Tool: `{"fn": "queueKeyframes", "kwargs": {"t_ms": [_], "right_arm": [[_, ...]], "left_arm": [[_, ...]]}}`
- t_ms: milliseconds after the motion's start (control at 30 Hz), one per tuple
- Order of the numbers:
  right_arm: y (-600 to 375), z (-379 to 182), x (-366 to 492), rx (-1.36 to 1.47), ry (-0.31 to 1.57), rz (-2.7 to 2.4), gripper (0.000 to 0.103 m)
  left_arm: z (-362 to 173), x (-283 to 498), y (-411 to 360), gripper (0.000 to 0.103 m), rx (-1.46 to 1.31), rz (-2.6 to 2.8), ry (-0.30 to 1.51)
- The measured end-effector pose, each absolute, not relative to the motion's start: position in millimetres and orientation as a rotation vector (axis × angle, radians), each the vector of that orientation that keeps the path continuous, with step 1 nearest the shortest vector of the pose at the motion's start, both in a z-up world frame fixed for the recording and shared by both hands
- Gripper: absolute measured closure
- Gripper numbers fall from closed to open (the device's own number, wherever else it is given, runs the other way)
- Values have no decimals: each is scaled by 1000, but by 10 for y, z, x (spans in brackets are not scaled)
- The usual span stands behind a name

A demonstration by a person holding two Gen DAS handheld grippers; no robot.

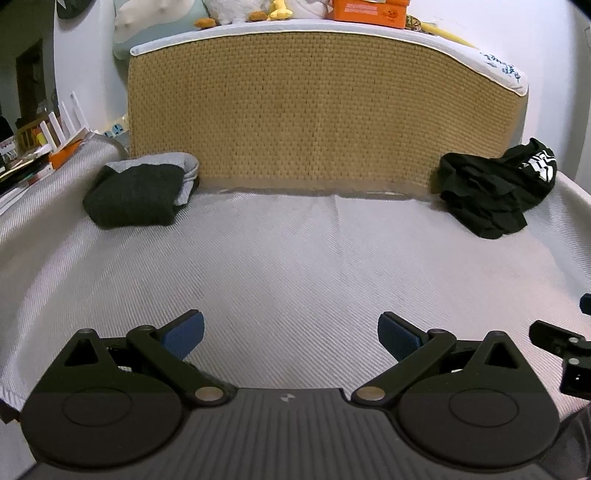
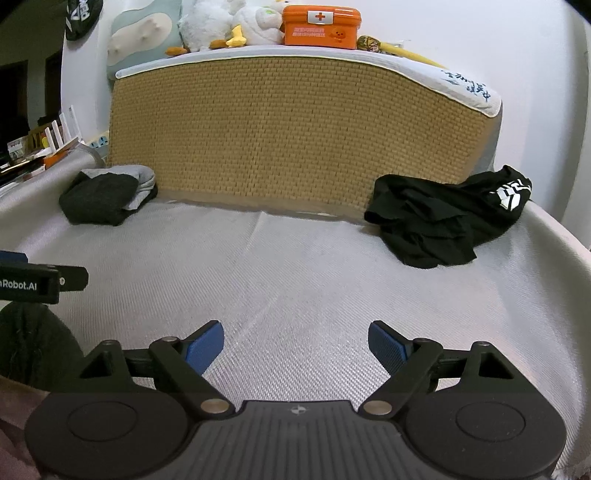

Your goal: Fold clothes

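Observation:
A crumpled black garment with a white print (image 1: 491,192) (image 2: 439,218) lies at the far right of the grey-white cloth surface (image 1: 295,266) (image 2: 295,266). A folded pile of dark and grey clothes (image 1: 140,188) (image 2: 107,194) sits at the far left. My left gripper (image 1: 291,338) is open and empty, low over the near part of the surface. My right gripper (image 2: 295,347) is open and empty too, also over the near part. Each gripper's edge shows in the other's view, the right one (image 1: 565,347) and the left one (image 2: 37,280).
A woven tan mattress side (image 1: 317,110) (image 2: 295,129) stands upright along the back. On top are plush toys (image 2: 229,26) and an orange first-aid box (image 2: 321,26). Cluttered shelves (image 1: 33,147) lie at the left. A white wall (image 2: 535,74) is at the right.

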State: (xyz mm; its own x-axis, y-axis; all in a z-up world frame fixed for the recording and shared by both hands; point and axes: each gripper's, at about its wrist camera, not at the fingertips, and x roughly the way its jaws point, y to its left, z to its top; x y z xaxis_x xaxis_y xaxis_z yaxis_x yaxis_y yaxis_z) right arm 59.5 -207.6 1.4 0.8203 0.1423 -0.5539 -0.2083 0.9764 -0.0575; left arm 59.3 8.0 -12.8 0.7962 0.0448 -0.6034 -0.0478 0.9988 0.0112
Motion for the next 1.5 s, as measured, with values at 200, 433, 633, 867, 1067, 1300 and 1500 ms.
{"fn": "queueKeyframes", "kwargs": {"t_ms": [200,433,633,867,1067,1300,1500], "right_arm": [[-2110,5,760,-88,590,198,16],[-2072,36,932,-105,565,213,16],[-2110,-8,1079,-87,573,226,18],[-2148,-70,1267,-93,582,225,20],[-2170,-99,1422,-105,569,217,20],[-2225,-138,1630,-120,553,215,22],[-2277,-188,1792,-129,549,204,22]], "left_arm": [[-129,772,141,0,9,50,646],[-106,959,178,0,27,60,631],[-91,1127,246,0,40,74,610],[-67,1369,275,0,70,64,586],[-86,1567,236,0,100,34,570],[-108,1769,152,0,149,-19,568],[-139,1970,40,0,181,-63,566]]}}
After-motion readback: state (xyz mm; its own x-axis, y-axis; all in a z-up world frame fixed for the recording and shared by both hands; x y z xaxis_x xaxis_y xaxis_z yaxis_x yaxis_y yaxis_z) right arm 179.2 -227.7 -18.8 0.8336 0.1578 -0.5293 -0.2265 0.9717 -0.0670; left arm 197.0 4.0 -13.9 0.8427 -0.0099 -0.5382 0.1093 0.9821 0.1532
